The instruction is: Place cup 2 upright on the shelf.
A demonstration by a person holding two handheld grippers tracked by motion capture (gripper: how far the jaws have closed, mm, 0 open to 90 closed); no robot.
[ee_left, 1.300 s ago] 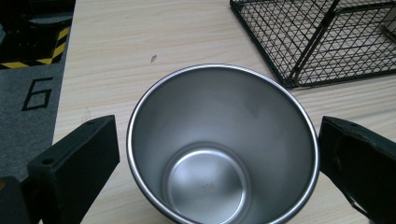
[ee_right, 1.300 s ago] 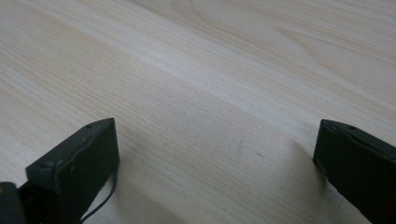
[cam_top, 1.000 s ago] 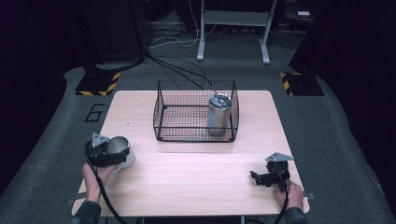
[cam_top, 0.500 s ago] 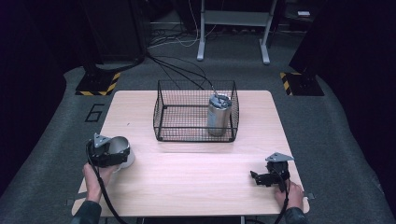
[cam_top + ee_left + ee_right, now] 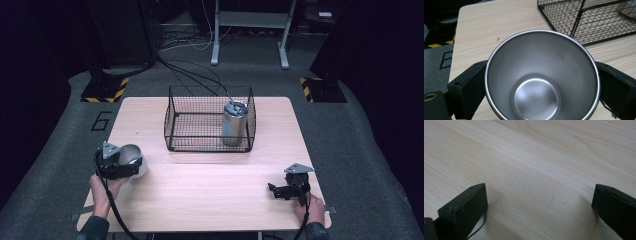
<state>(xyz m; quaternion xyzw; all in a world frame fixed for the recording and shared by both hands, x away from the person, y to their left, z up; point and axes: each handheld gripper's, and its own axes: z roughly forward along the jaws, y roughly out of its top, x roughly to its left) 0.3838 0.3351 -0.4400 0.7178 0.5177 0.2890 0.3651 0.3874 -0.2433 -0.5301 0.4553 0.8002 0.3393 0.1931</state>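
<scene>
Surface (image 5: 210, 185) of light wood, rounded corners, on grey carpet floor (image 5: 55, 165) with a "6" marked at left. Wire basket (image 5: 172, 125), black, sits at the far middle of the surface; steel tumbler (image 5: 234, 122) with lid stands upright inside its right end, touching or nearly touching the right wall, can't tell which. Basket corner also seen top right in left gripper view (image 5: 579, 22). Steel cup (image 5: 133, 159) at near left of surface, well apart from basket, nothing between them. Left gripper (image 5: 122, 167) has its fingers (image 5: 465, 87) clamped on both sides of the cup (image 5: 541, 77), open mouth facing that camera, inside empty. Cup at surface level; resting or lifted, can't tell. Right gripper (image 5: 280, 190) at near right, low over bare wood, fingers (image 5: 465, 206) spread wide, holding nothing. Black cables (image 5: 200, 75) and grey stand legs (image 5: 250, 35) on floor beyond the surface.
</scene>
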